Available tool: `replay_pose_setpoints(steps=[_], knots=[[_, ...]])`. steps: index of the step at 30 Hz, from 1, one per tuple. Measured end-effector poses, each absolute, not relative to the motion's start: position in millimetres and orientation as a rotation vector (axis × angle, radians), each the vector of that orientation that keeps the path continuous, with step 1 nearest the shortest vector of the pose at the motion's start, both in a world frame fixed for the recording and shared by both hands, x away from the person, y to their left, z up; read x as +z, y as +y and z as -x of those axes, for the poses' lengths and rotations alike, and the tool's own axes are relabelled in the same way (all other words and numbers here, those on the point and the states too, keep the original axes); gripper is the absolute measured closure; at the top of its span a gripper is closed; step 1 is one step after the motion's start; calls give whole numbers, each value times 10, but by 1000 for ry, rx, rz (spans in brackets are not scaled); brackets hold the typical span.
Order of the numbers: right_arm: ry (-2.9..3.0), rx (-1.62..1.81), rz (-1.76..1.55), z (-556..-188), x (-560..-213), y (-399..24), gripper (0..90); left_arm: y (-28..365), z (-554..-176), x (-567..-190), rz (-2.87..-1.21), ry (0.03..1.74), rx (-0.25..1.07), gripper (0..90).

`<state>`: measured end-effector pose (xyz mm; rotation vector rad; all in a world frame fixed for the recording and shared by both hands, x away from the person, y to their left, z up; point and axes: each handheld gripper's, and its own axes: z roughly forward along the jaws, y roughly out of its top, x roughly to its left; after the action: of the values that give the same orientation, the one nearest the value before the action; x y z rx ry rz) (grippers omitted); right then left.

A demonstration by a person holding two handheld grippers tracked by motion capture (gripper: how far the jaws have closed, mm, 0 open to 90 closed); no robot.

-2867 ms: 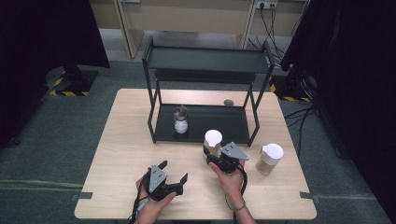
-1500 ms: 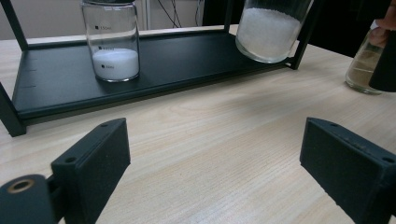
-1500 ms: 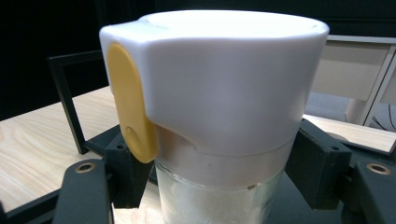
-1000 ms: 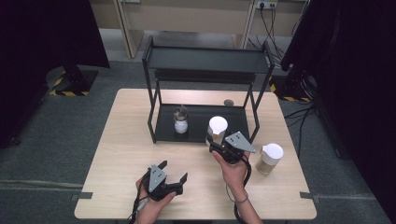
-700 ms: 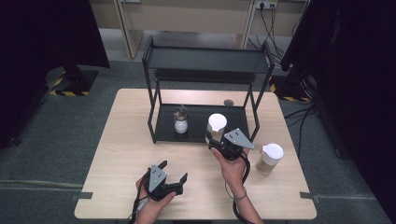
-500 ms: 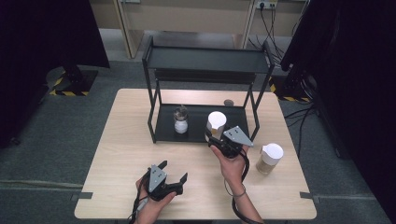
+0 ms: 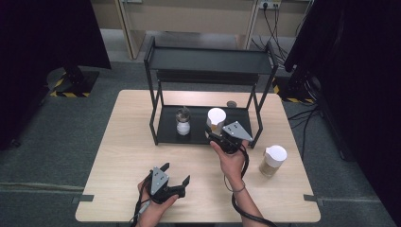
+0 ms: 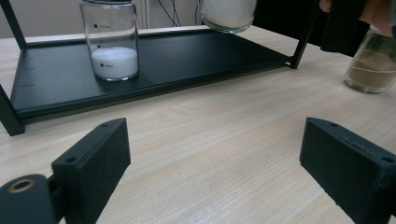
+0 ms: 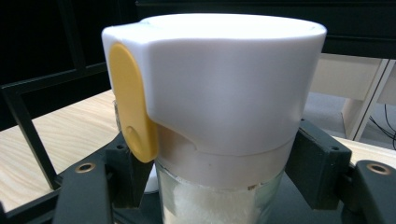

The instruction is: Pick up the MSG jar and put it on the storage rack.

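Right gripper (image 7: 216, 132) — jaws clamped on white-lidded jar (image 7: 216, 118) of white grains, held just above lower shelf (image 7: 168, 135) of black rack (image 7: 210, 59) | left gripper (image 7: 175, 174) — jaws apart, empty, low over table (image 7: 123, 142) | small glass bottle (image 7: 183, 121) stands on the shelf

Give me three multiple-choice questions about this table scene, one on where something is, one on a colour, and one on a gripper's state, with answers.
1. Where does the small glass jar with white powder stand?
A. on the rack's lower shelf
B. on the rack's top shelf
C. on the floor

2. What colour is the tab on the held jar's lid?
A. green
B. yellow
C. blue

3. How are the left gripper jaws?
A. shut on a jar
B. open with nothing between
C. shut on a cable

Answers: A, it sits on the lower shelf; B, the right gripper view shows yellow; B, bare table between them.
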<state>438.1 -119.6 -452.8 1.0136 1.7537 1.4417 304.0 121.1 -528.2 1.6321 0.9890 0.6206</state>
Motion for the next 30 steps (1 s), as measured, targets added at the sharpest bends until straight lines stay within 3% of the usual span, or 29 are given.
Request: replay_pose_setpoints(steps=[30], knots=[[1760,1392,-1084,-4741,-4539,-1110,308,1209,-3045,-5282,-1634,992,616,82]])
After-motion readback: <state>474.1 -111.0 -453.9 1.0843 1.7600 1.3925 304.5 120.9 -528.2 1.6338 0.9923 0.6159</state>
